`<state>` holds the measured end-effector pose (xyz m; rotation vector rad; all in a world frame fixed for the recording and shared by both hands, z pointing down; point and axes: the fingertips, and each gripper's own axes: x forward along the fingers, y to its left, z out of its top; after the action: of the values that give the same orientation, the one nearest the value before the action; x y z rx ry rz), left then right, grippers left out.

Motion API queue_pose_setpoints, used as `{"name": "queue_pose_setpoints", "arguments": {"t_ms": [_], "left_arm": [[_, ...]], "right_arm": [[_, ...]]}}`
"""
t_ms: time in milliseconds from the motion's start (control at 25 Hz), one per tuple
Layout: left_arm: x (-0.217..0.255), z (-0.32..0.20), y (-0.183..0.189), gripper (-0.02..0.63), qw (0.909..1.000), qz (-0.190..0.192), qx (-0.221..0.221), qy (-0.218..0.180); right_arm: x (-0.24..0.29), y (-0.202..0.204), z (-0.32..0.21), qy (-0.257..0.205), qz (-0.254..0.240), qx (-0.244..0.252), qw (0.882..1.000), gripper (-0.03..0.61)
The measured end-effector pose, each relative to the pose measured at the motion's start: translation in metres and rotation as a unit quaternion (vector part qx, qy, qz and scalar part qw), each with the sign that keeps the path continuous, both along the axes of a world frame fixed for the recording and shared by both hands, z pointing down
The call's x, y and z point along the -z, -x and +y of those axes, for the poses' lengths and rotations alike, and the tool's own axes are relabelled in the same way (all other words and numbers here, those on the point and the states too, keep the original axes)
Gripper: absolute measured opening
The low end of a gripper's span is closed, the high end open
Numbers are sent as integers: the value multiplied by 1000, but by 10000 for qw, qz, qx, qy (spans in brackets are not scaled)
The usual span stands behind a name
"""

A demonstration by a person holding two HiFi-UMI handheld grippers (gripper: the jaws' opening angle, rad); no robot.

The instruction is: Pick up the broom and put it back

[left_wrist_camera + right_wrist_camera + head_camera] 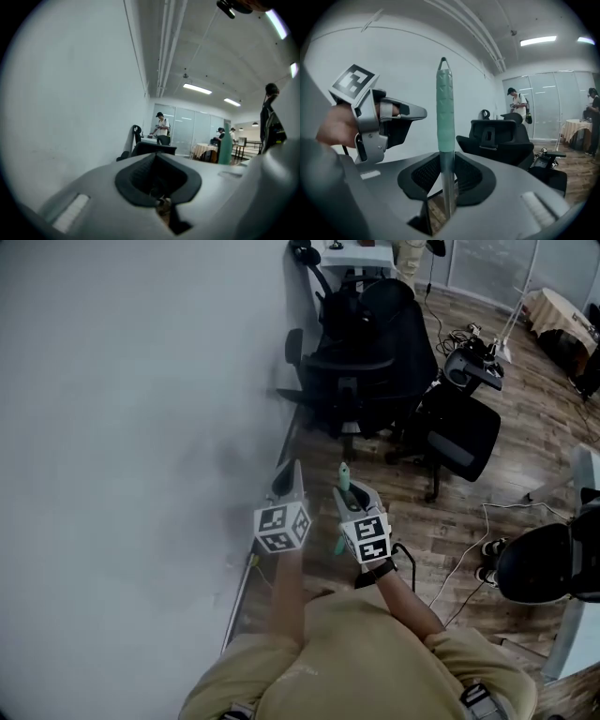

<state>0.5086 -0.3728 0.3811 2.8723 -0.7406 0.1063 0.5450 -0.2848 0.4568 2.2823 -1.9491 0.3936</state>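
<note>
Mint-green ribbed rubber sleeve tops the broom (pixel 445 108), a thin metal pole standing upright, clamped btwn the dark textured pads (pixel 419 176) of the right tongs (pixel 447 161). Left tongs (pixel 157 159) are closed w/ nothing in them, just beside the plain white wall (pixel 122 427). Broom's brush end isn't visible; pole is cut off below the tongs. Wood-plank floor (pixel 544 427).

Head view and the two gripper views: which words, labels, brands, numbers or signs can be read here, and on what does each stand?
No readable text: no view shows a word, a brand or a number.
Left marker cube and right marker cube: only black-and-white square patterns, with no letters or digits.
Desks and glass walls far behind: any print there is too small to read.
</note>
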Motion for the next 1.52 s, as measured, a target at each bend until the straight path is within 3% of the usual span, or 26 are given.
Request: {"name": "queue_pose_setpoints", "arguments": {"t_ms": [200,400,680,960,1160,1320,1520], "left_arm": [[-60,-25,-17,3,9975,-548,233,383],[-117,-28,-43,3,9938,-1024,-30,442],[-194,-52,-71,3,9880,-1260,-336,827],[-263,-79,-77,3,9814,-1429,-546,1157],[-291,-88,-85,3,9776,-1480,-833,1243],[-311,-102,-91,3,9773,-1387,-835,1365],[-335,-117,-98,3,9768,-1335,-839,1452]], "right_arm": [[-76,-21,-21,779,-309,306,9960,94],[-164,-50,-27,1442,-651,274,9870,94],[-273,-83,-46,2225,-1052,-114,9692,89],[-343,-114,-84,2561,-1156,-572,9580,91],[-375,-126,-114,2730,-1009,-542,9552,91],[-411,-138,-134,2984,-1177,-640,9450,91],[-446,-148,-167,2966,-1179,-361,9470,89]]}}
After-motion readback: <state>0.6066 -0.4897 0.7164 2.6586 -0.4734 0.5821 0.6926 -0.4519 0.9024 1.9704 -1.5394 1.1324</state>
